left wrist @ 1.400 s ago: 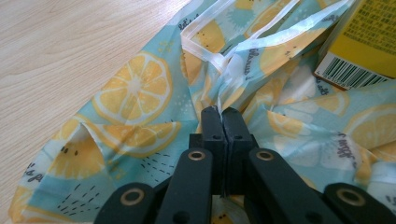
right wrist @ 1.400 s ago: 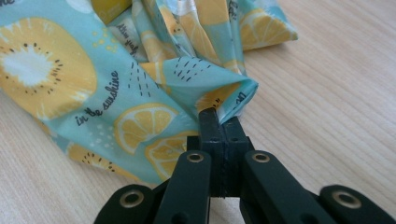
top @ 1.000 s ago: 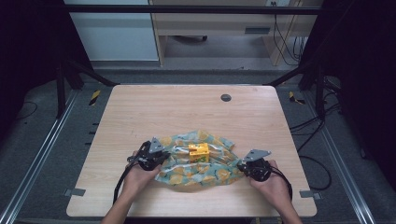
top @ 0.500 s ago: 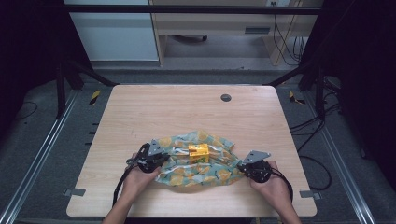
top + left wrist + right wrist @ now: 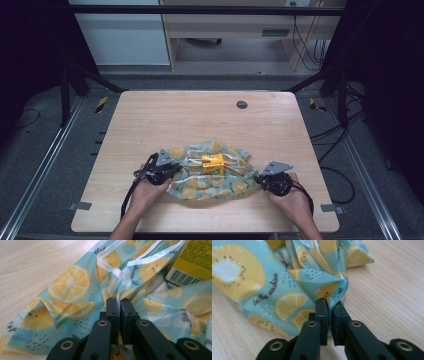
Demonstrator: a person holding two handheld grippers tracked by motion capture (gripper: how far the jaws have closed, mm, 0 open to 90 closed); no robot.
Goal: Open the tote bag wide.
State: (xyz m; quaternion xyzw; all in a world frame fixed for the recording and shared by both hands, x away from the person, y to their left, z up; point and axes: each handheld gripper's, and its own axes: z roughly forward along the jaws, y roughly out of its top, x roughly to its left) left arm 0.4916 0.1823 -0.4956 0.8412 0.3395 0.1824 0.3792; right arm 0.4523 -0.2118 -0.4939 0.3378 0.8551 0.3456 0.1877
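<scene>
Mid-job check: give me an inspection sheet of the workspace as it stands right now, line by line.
Surface: wooden table, dark round grommet near the far edge.
Job's things: lemon-print cloth crumpled at the near middle; yellow box resting on it.
Clutter: nothing seen.
Grippers: left gripper shut on the cloth's left side; right gripper shut on its right corner.
Cables: black cable trailing from the left gripper; more on the floor at right.
Surroundings: dark frame, floor rails, furniture beyond.

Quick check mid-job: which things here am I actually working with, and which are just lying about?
In the job:
lemon-print cloth
yellow box on the cloth
left gripper and right gripper, each shut on a cloth edge

Lying about:
dark round cap set in the table
</scene>
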